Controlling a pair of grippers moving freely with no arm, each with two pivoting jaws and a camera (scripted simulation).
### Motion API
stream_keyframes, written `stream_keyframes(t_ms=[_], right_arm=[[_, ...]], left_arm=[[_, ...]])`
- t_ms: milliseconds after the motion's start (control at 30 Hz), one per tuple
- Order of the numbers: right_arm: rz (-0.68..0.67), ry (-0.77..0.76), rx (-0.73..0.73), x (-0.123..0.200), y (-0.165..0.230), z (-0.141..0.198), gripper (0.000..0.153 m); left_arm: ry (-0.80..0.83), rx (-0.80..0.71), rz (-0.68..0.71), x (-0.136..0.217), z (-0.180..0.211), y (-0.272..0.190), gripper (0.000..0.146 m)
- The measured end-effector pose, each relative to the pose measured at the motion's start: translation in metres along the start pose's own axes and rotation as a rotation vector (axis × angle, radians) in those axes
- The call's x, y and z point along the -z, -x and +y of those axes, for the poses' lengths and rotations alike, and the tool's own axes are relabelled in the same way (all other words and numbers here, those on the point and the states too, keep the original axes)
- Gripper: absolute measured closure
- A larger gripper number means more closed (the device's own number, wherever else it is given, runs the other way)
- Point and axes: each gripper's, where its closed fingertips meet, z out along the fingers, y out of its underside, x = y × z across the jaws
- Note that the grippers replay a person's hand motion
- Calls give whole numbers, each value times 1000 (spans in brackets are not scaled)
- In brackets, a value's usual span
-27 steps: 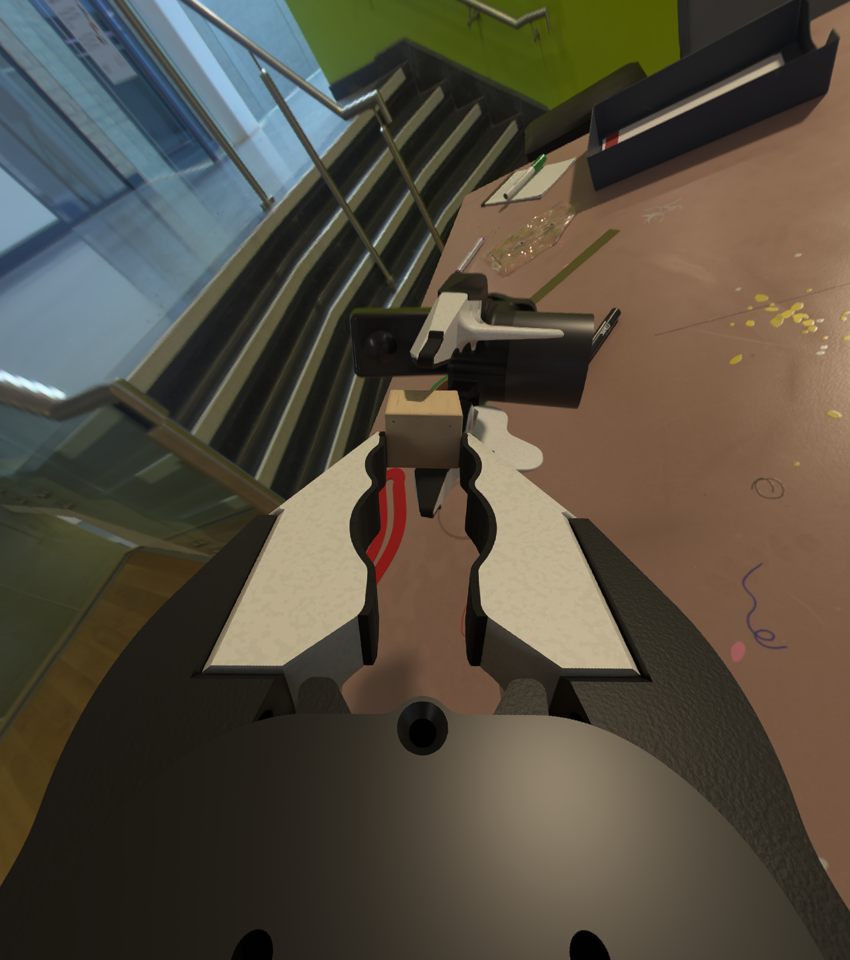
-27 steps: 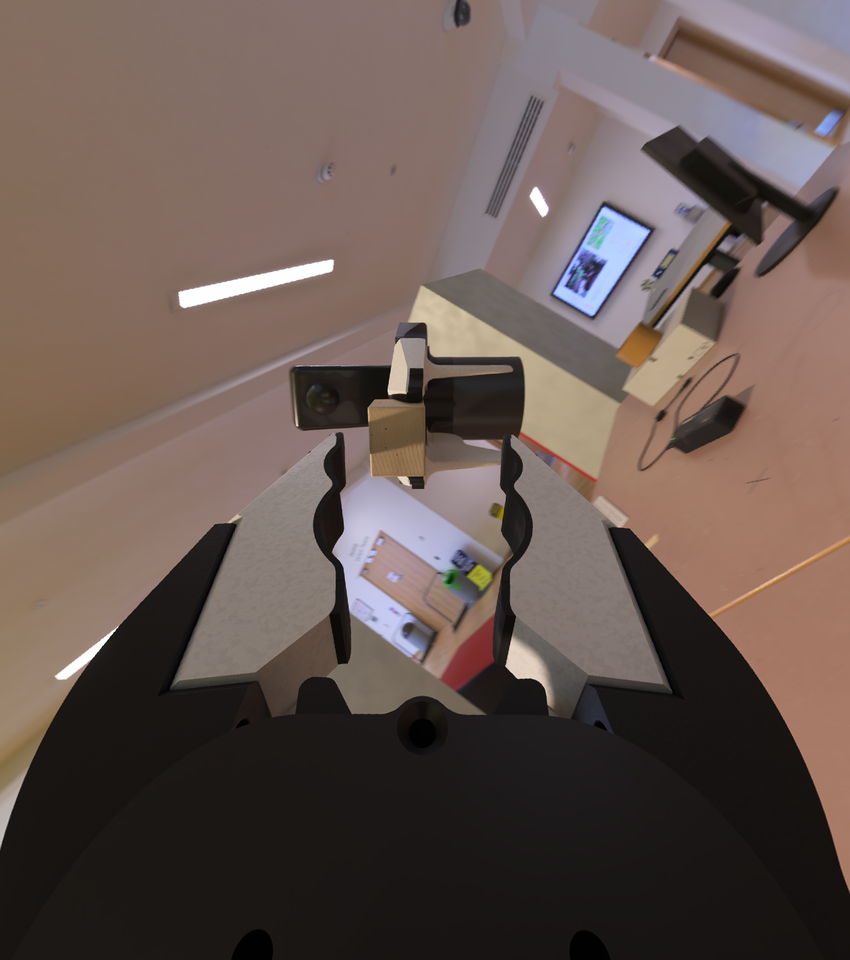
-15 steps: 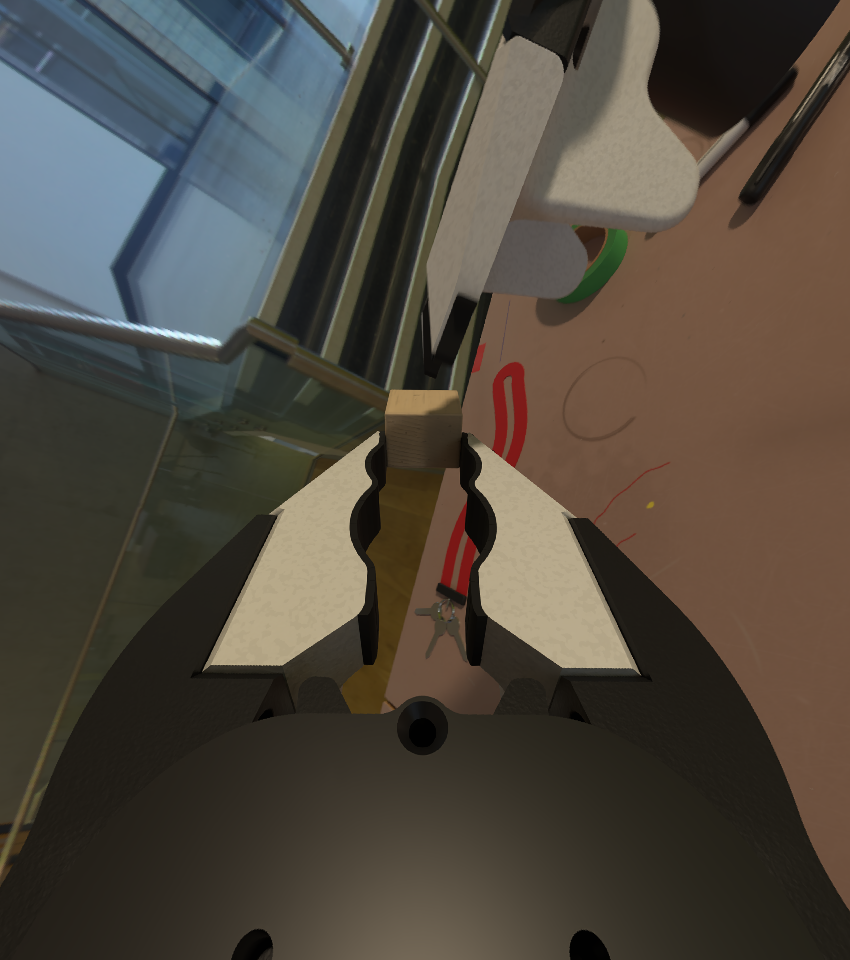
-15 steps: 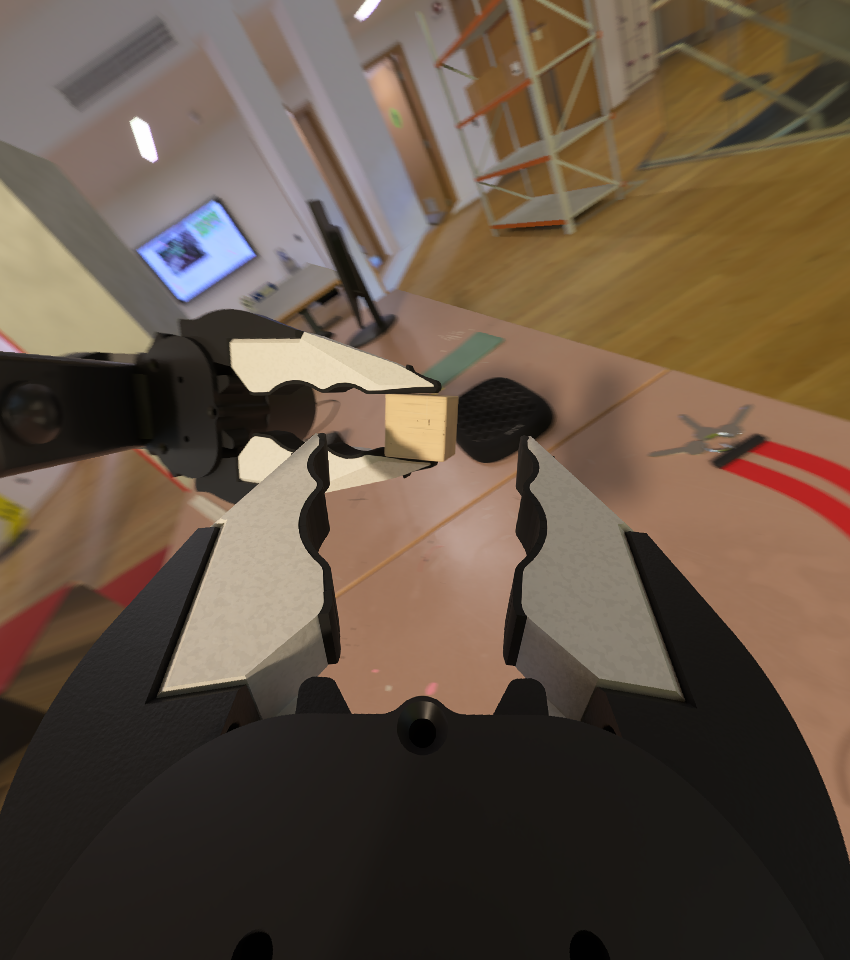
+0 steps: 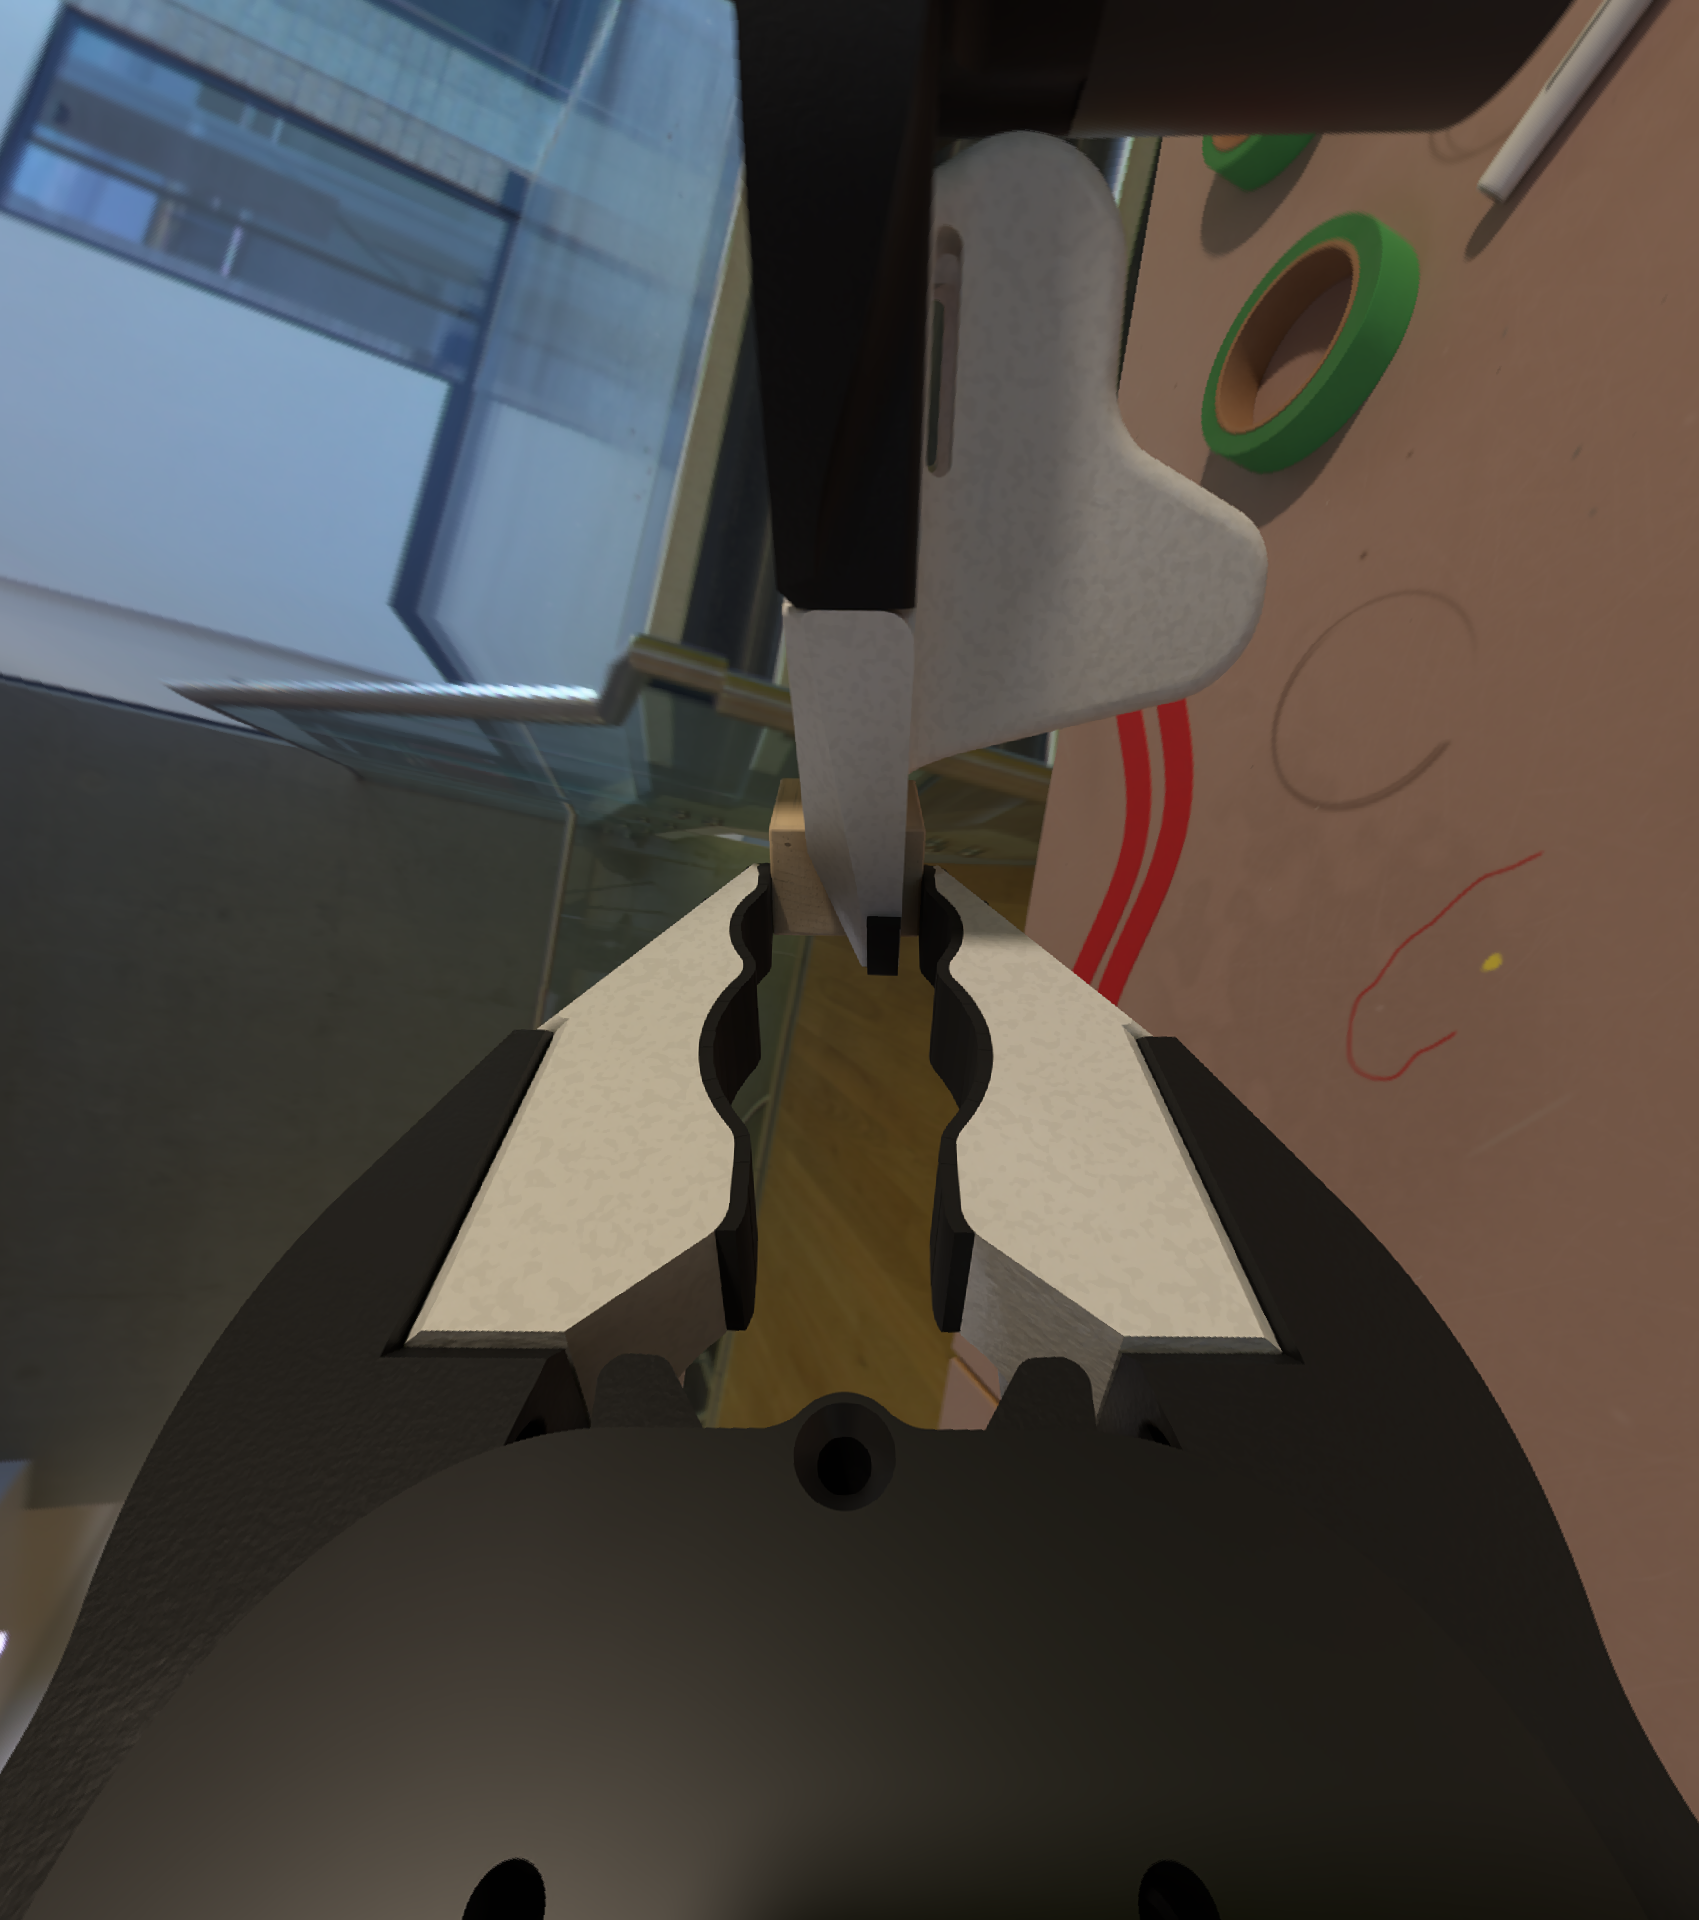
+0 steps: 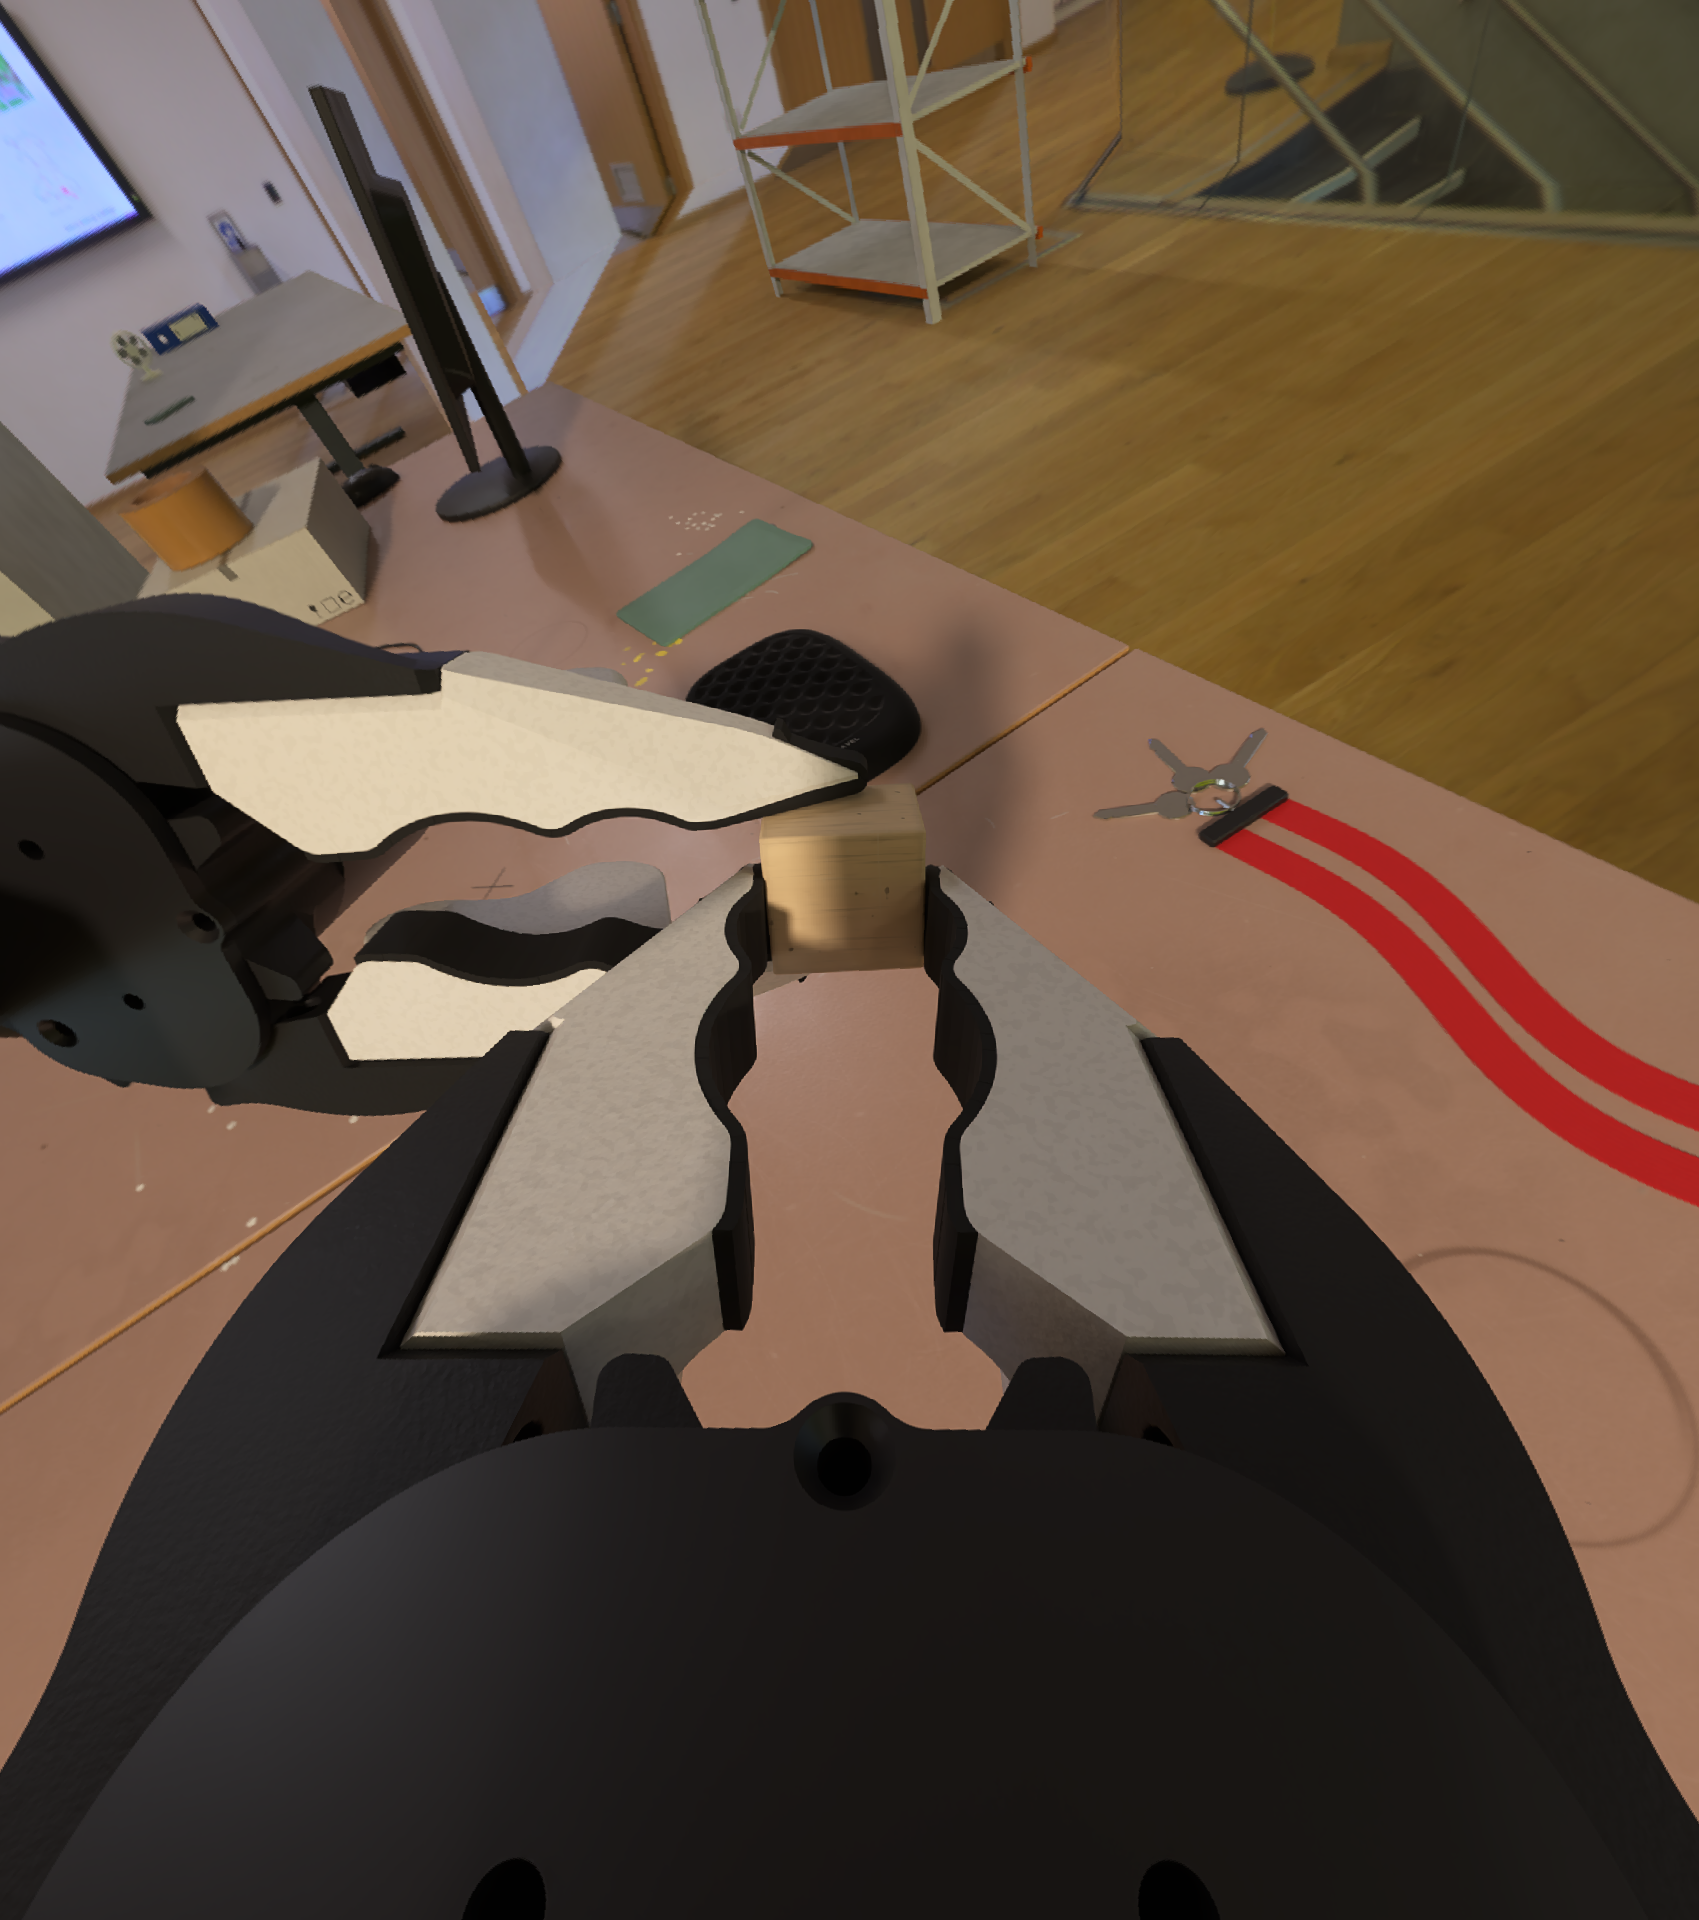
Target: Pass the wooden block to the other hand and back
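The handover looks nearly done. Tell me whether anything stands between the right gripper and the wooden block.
Nothing visible does. The right gripper has a fingertip against each side of the wooden block, with no gap showing. The left gripper also appears to clamp the block, across its other faces, clear of the right fingertips.

From my left wrist camera, the right hand-held gripper [image 5: 881, 935] covers most of the wooden block [image 5: 795, 883], and its body runs off the top edge. A second green tape roll [image 5: 1245, 156] is half hidden behind it. In my right wrist view, the red strap [image 6: 1510, 997] leaves the frame at the right, and my own finger [image 6: 616, 1101] hides the left hand-held gripper's lower fingertip.
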Motion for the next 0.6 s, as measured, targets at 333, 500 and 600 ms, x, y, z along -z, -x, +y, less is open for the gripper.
stream_keyframes(t_ms=[333,500,600], right_arm=[[-96,-40,217,35,6,-15,124],[87,-63,799,51,7,-12,124],[217,-48,950,52,6,-13,124]], left_arm=[[-421,569,331,51,-31,24,89],[-616,1032,613,76,-36,49,93],[-448,1197,744,60,-27,33,85]])
